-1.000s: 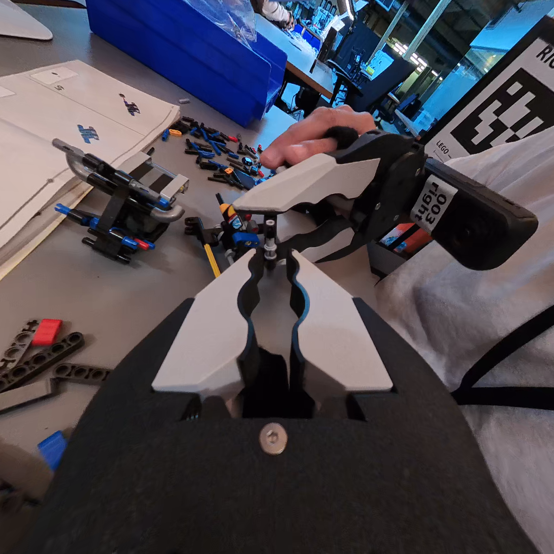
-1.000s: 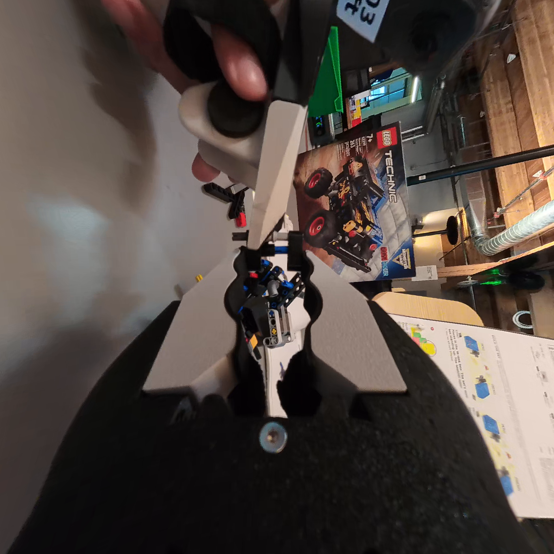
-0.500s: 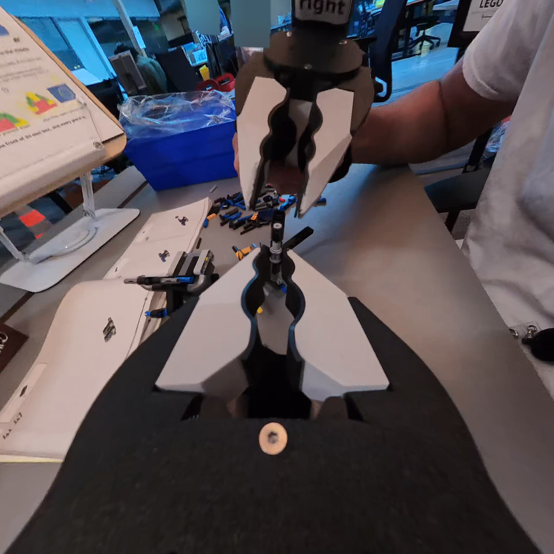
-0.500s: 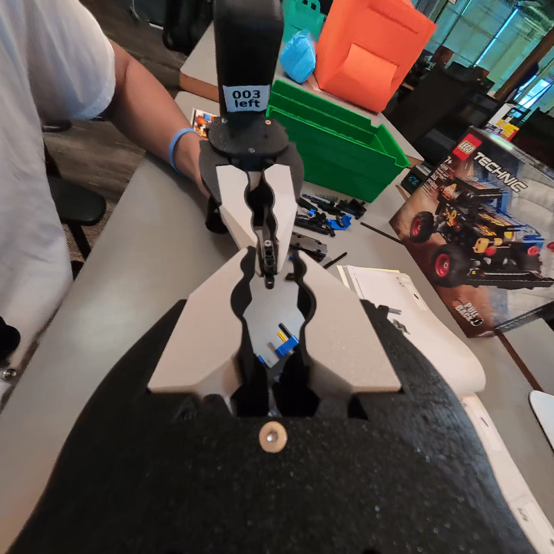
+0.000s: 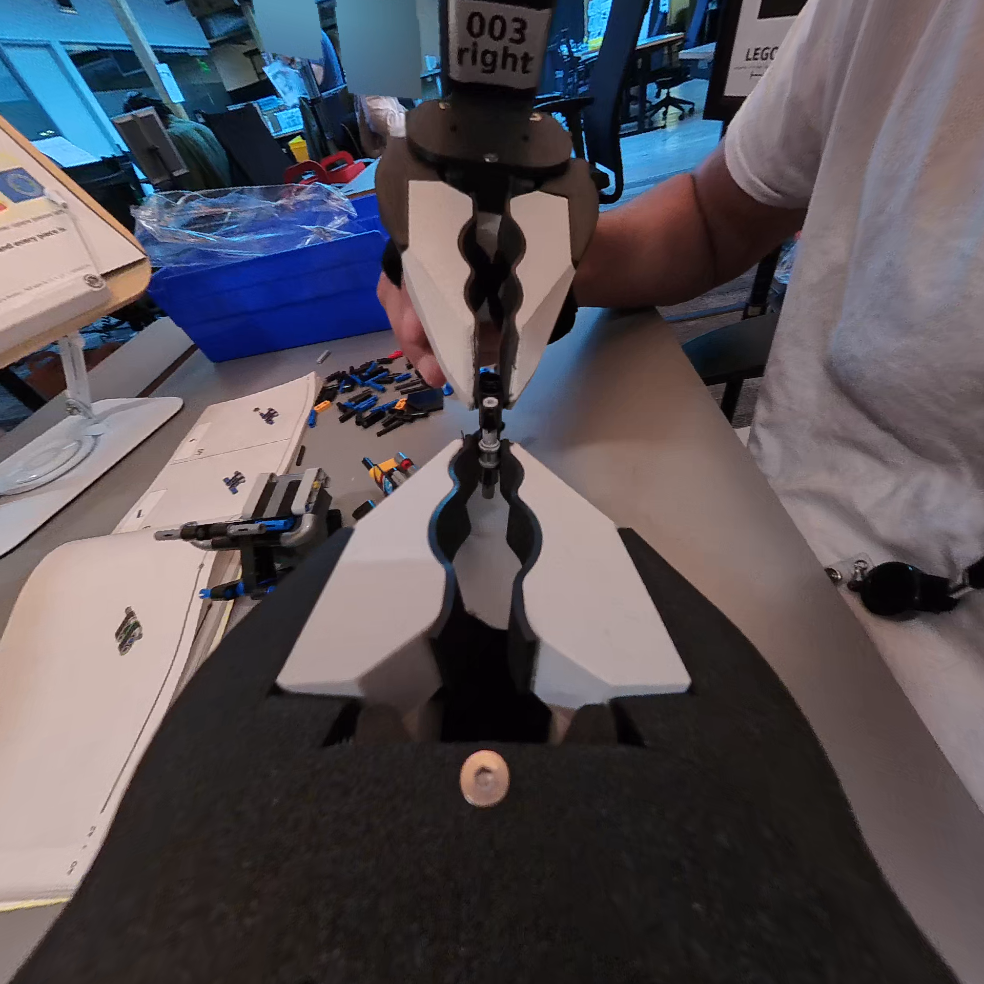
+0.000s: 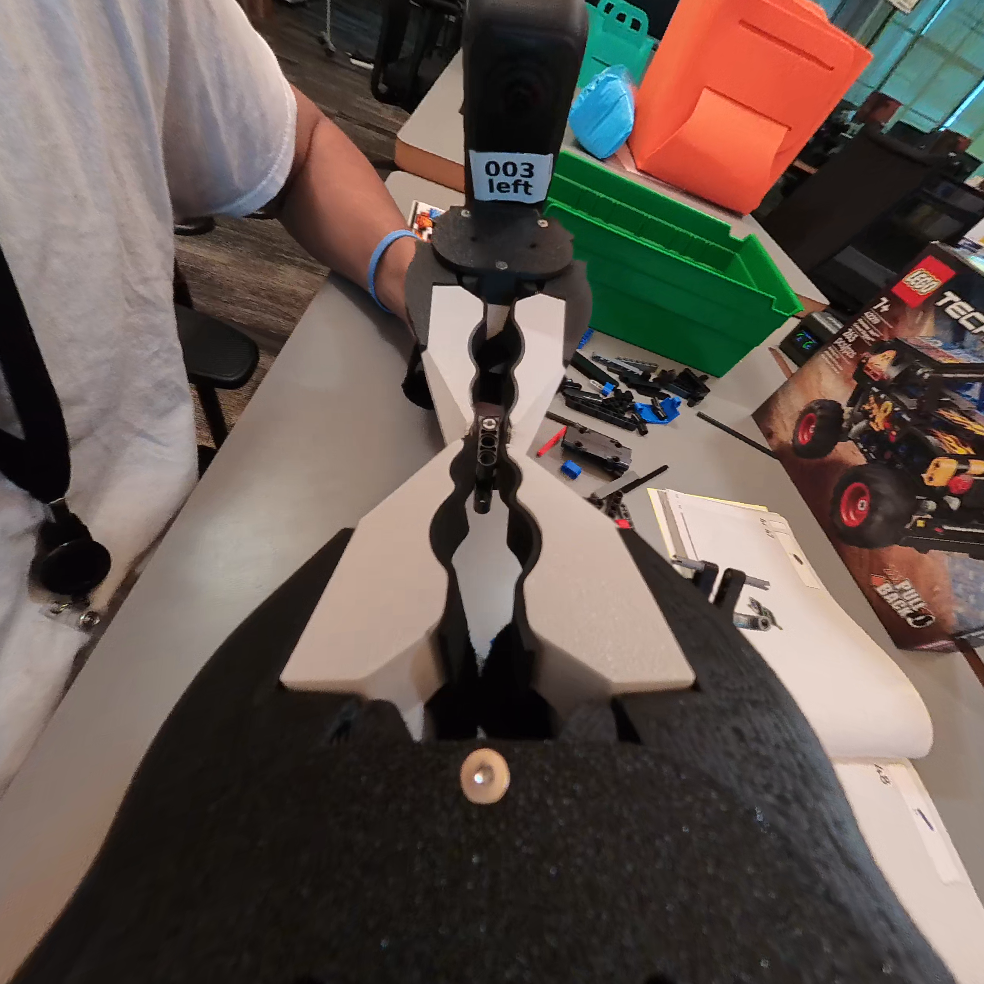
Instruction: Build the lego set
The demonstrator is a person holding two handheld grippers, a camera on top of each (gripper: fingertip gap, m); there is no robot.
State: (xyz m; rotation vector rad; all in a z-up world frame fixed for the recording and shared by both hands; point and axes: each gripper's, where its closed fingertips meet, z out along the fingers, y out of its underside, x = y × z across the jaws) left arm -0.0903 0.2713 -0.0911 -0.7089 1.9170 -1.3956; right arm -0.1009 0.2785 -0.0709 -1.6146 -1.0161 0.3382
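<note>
Room: open workshop with desks and chairs behind, all of it above a grey table (image 5: 628,426).
Bins: a blue bin (image 5: 266,298) covered with clear plastic stands at the table's far edge in the left wrist view; a green bin (image 6: 665,277) in the right wrist view, with an orange box (image 6: 745,101) behind it.
Box: the set's printed box (image 6: 878,452) stands at my right.
Booklet: white instruction pages (image 5: 96,665) lie open at my left, with a part-built frame (image 5: 266,527) resting at their edge.
Loose parts: black and blue pieces (image 5: 372,394) are scattered near the blue bin.
My left gripper (image 5: 487,447): clenched on a thin axle piece (image 5: 489,452), held above the table.
My right gripper (image 6: 485,442): pinching a short black beam (image 6: 485,442), tip to tip with the left.
Contact: beam and axle meet between the two tips.
</note>
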